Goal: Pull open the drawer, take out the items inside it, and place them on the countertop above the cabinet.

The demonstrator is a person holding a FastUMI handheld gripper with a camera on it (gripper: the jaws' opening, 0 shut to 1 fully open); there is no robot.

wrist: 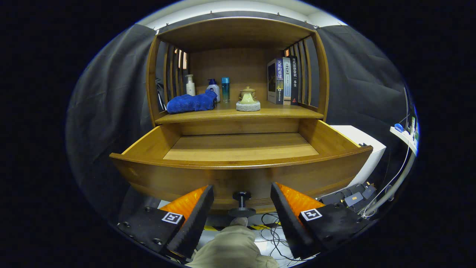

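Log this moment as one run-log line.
drawer: open, nothing seen inside | gripper: open, astride knob | blue cloth: on countertop

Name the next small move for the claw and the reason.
Probably back the claw off the knob: its fingers stand open either side without pressing it, the drawer is pulled out, its visible floor looks bare, and the blue cloth lies on the countertop.
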